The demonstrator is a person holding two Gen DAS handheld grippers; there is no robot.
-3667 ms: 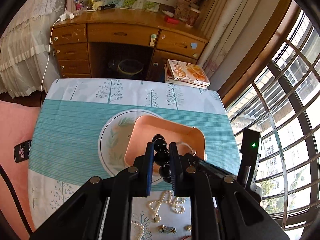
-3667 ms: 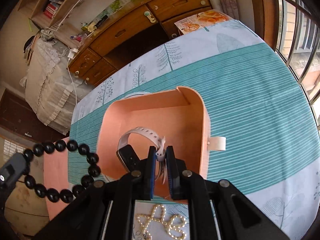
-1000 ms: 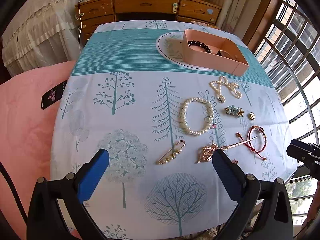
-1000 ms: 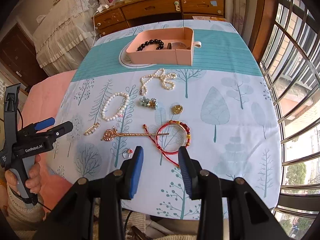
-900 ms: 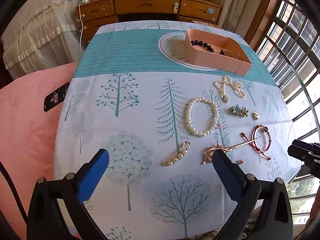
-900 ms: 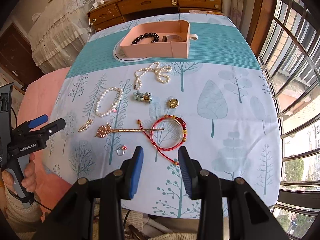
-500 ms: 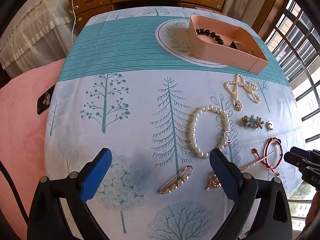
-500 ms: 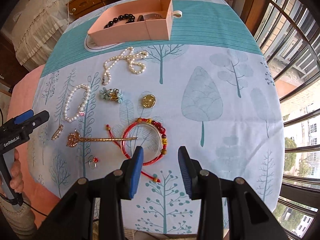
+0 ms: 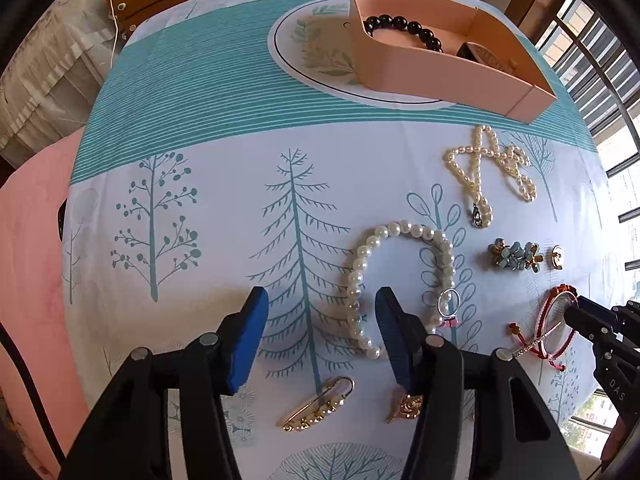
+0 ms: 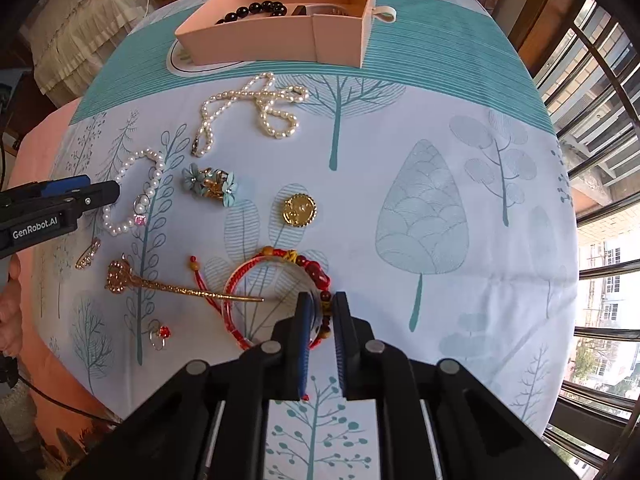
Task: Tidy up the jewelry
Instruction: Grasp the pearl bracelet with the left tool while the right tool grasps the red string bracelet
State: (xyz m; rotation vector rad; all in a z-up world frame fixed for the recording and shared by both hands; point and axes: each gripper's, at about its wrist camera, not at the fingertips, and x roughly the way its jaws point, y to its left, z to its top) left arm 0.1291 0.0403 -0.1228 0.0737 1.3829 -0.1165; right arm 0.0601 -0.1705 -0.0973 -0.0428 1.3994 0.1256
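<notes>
My left gripper (image 9: pixel 320 312) points down at the tablecloth with its jaws closing. The left side of the pearl bracelet (image 9: pixel 400 226) lies between them, and the pads stand clear of it. My right gripper (image 10: pixel 323 308) also points down, its jaws closing tight on the beaded side of the red cord bracelet (image 10: pixel 276 264), which lies on the cloth. At the far side stands the pink box (image 9: pixel 440 68) holding a black bead bracelet (image 9: pixel 400 24) and a watch.
Loose on the cloth are a pearl necklace (image 10: pixel 256 108), a blue flower brooch (image 10: pixel 210 184), a gold round piece (image 10: pixel 299 210), a gold hairpin (image 10: pixel 180 288), a gold pearl pin (image 9: pixel 320 404) and a small red-stone ring (image 10: pixel 159 334). Window bars run along the right.
Both grippers came down close to the table. The left jaws narrowed around the pearl bracelet's left side. The right jaws closed on the red bracelet's beads.
</notes>
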